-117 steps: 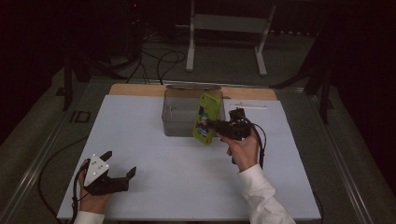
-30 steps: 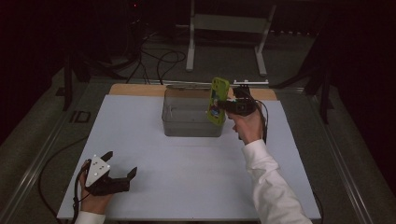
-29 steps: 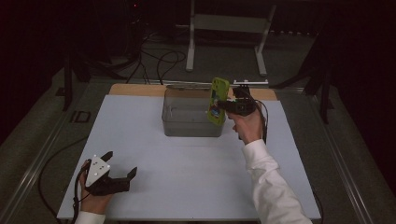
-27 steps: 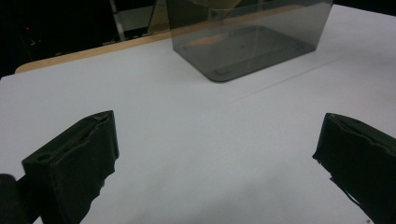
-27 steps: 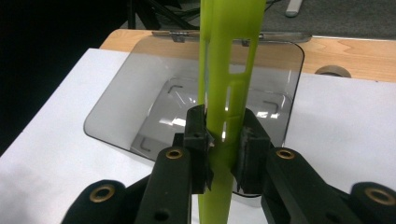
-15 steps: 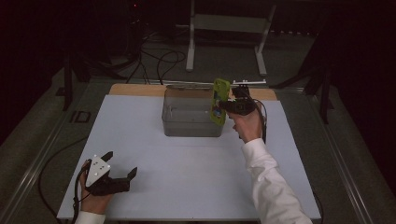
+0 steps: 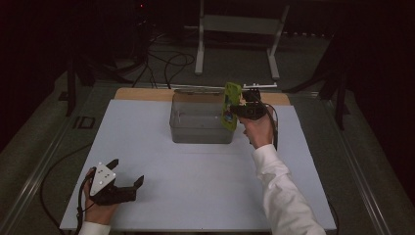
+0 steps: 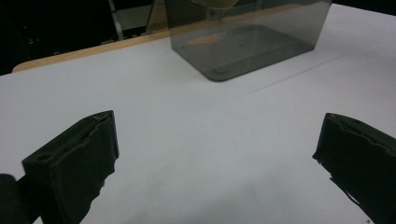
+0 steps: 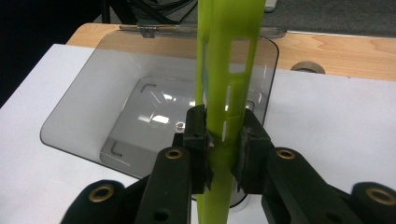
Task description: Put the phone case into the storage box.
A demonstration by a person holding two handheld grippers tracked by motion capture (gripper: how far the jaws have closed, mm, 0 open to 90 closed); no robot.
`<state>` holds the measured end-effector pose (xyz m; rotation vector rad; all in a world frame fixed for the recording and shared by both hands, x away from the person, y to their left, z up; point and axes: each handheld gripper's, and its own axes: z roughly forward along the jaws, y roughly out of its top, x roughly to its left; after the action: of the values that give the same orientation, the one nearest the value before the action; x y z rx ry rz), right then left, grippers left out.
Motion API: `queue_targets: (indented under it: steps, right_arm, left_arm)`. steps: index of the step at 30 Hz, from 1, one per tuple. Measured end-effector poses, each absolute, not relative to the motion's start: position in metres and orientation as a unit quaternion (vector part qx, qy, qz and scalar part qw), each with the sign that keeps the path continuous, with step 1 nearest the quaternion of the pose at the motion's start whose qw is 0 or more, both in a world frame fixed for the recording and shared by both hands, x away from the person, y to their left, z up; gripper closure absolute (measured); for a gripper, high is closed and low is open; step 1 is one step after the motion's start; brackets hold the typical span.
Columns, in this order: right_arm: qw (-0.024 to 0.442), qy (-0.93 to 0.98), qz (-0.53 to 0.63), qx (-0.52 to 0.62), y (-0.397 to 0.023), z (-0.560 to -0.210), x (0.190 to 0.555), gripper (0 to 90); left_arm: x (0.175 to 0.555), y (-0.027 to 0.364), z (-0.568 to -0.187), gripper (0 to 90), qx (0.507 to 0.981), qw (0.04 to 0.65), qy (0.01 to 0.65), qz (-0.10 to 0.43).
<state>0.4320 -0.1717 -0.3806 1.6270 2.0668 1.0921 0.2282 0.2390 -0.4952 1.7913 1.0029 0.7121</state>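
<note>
A white-topped table (image 7: 195, 196) carries a smoky transparent rectangular plastic bin (image 7: 200, 120), open at the top, near its far edge. The right gripper (image 9: 223, 135) holds a flat lime-green plastic card with slots (image 9: 229, 56) upright, its jaws clamped on the card's edge, above the bin's right rim. The left gripper (image 7: 116, 185) rests on the table's near left corner, jaws wide apart and holding nothing.

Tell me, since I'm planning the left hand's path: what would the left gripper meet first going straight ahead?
Probably the smoky clear bin; the open left gripper faces it across bare white tabletop.
</note>
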Motion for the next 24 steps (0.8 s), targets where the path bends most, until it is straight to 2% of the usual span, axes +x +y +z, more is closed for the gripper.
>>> queue_targets:
  steps: [24]
  right_arm:
    - [0.154,0.71,0.374,0.577,-0.1648,-0.385,0.4419,76.7]
  left_arm:
    - [0.2283,0.2384,-0.4956,0.0,0.73,0.465,0.409,0.288]
